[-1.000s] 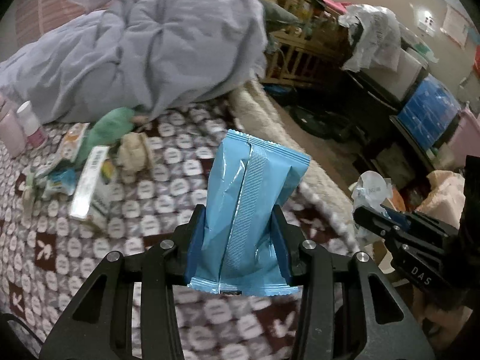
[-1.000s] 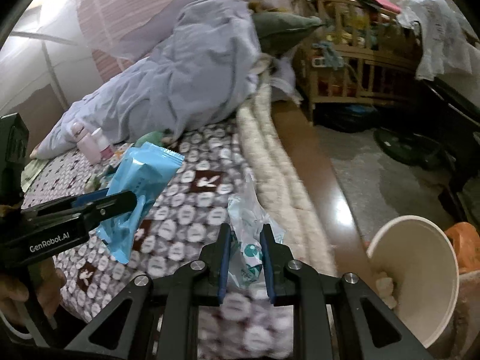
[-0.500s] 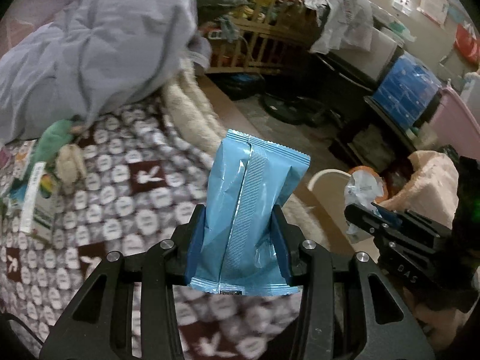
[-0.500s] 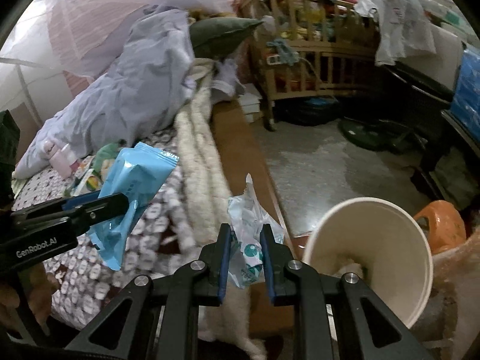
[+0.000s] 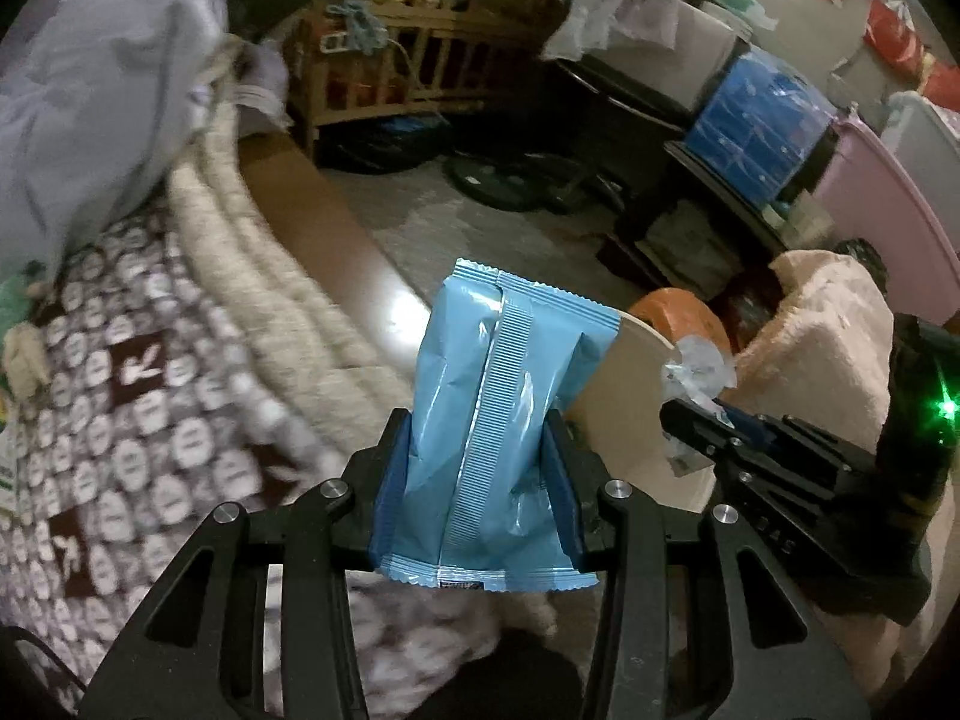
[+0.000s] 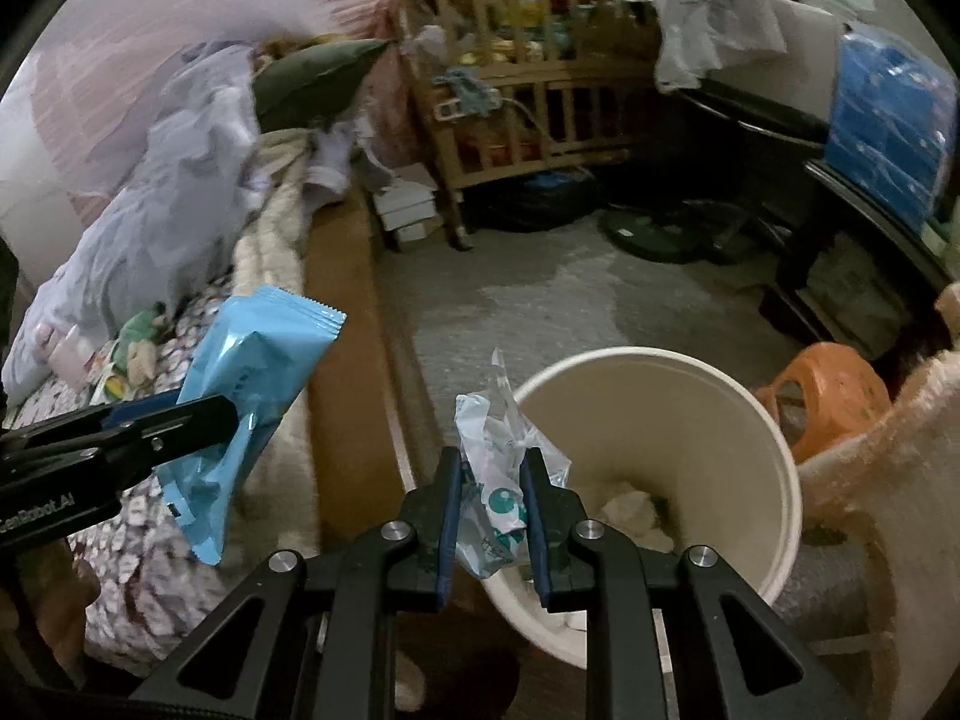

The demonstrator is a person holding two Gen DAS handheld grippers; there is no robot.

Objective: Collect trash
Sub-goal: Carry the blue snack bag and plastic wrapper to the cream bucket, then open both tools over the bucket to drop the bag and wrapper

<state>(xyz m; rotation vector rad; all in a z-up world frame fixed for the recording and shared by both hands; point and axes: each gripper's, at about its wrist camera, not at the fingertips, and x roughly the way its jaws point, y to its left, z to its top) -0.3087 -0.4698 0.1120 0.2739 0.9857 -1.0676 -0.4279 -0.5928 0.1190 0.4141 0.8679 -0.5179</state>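
**Inspector:** The state of each tool is to be recorded first.

**Assessor:** The left gripper [image 5: 477,474] is clamped on a blue snack wrapper [image 5: 504,396], which is held upright between the pads. The right gripper [image 6: 492,525] is closed tight on a crumpled clear wrapper [image 6: 495,468].

**Inspector:** And beyond the tools?

**Assessor:** A cream waste bin [image 6: 774,450] is seen on the floor beside the bed [image 6: 180,504]. The clear wrapper is held at the bin's near rim; the blue wrapper is carried further left, above the bed's edge.

**Inspector:** What is required for the drop to be done well?

**Assessor:** It is judged that each wrapper should be brought fully over the opening before release. Light film may cling to the pads, so the jaws should be opened wide.
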